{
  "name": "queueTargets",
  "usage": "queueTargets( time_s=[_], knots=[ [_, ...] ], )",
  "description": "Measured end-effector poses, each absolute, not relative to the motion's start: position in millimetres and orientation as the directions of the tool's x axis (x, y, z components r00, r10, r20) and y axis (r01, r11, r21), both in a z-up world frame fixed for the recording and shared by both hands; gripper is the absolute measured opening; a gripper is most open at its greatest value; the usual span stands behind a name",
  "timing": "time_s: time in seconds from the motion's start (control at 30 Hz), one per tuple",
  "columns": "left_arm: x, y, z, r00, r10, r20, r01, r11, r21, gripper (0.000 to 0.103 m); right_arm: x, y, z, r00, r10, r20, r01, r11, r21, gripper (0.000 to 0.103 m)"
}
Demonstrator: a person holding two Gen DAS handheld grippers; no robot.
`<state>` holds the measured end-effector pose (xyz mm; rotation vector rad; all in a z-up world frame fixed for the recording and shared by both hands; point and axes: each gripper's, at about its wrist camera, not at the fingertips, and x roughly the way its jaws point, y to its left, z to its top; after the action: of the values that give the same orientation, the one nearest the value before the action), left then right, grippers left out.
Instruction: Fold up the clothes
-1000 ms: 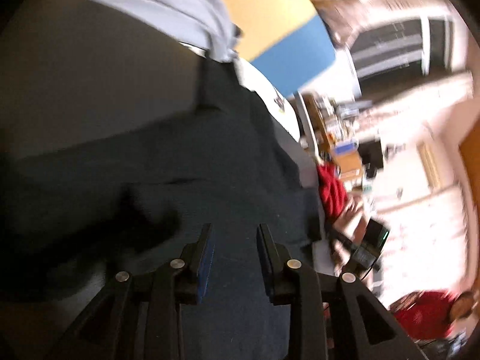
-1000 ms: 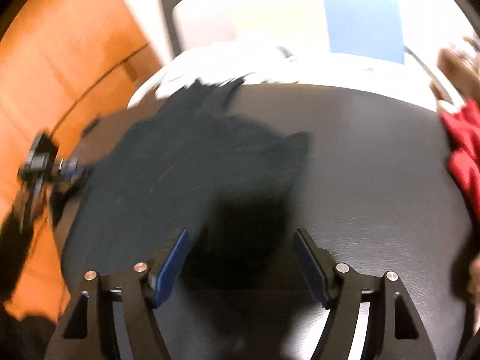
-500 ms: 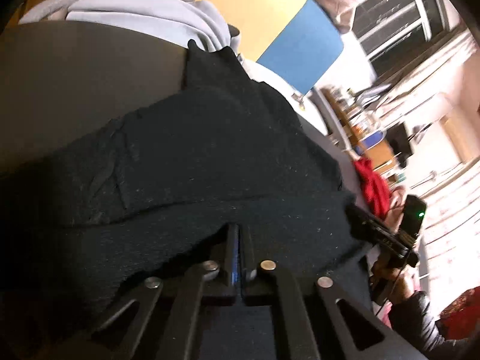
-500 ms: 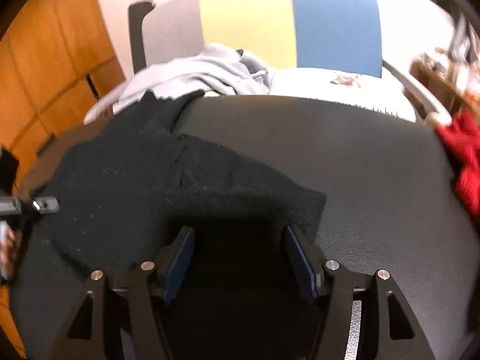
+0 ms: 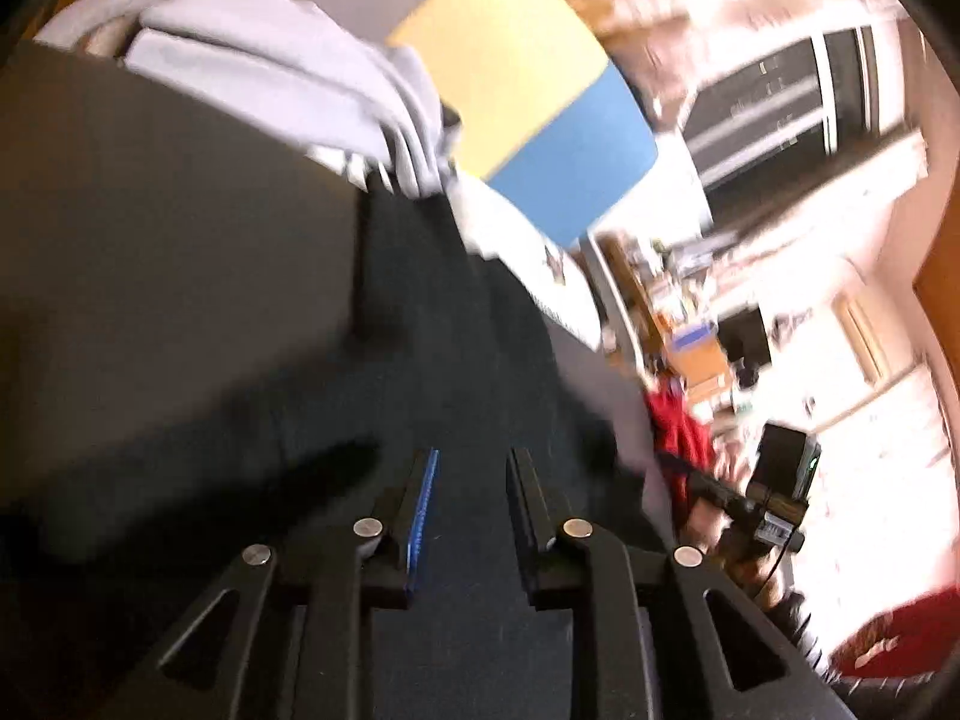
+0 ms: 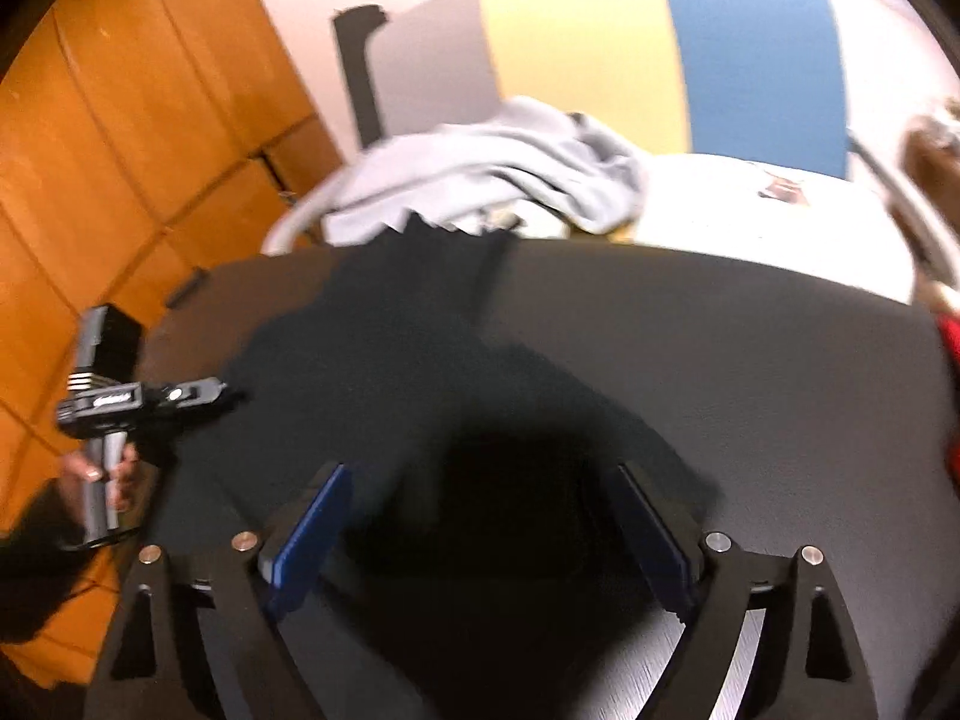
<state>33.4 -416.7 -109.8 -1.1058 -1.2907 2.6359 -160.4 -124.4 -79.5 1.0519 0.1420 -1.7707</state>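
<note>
A black garment (image 5: 456,324) lies spread on the dark table (image 5: 150,252), its far end reaching the table's back edge. My left gripper (image 5: 471,471) is open just above the cloth's near part, nothing between its blue-padded fingers (image 5: 423,492). In the right wrist view the same black garment (image 6: 390,354) covers the table's left half. My right gripper (image 6: 483,504) is wide open over its dark near edge, holding nothing. The left gripper (image 6: 222,390) shows at the cloth's left edge, held by a hand (image 6: 102,480). Both views are blurred.
A pale grey garment (image 6: 492,174) is heaped behind the table on a chair with a yellow and blue back (image 6: 660,48). Red cloth (image 5: 678,426) lies at the table's right side. Orange wooden cabinets (image 6: 120,150) stand to the left.
Half a second ago my left gripper was shut on the black cloth's edge; now it is open and has drawn back. My right gripper stays open, a little wider.
</note>
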Motion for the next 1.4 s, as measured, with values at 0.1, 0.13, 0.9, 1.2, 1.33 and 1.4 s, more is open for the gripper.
queueTargets(
  time_s=[0.1,0.13,0.9,1.2,1.33,1.4],
  knots=[
    [8,-447,-101,-0.760,0.283,-0.585,0.302,-0.644,-0.703,0.026,-190,-166,-83,-0.017,-0.712,-0.702,0.784,-0.445,0.433,0.089],
    [-1,-455,-99,-0.759,0.277,-0.590,0.309,-0.643,-0.700,0.030,-199,-184,-89,-0.012,-0.697,-0.717,0.783,-0.453,0.427,0.089],
    [-157,-494,-131,-0.637,0.304,-0.708,0.295,-0.753,-0.588,0.002,-313,-334,-140,0.027,-0.595,-0.803,0.845,-0.416,0.336,0.020],
    [-129,-479,-82,-0.753,0.296,-0.588,0.197,-0.751,-0.631,0.002,-294,-303,-95,0.102,-0.731,-0.675,0.813,-0.329,0.480,0.007],
    [-91,-462,-48,-0.806,0.306,-0.506,0.101,-0.772,-0.628,0.002,-267,-275,-66,0.131,-0.780,-0.612,0.816,-0.265,0.513,0.007],
    [-68,-446,-38,-0.814,0.314,-0.489,0.061,-0.790,-0.610,0.002,-251,-259,-51,0.147,-0.802,-0.579,0.819,-0.229,0.526,0.007]
  ],
)
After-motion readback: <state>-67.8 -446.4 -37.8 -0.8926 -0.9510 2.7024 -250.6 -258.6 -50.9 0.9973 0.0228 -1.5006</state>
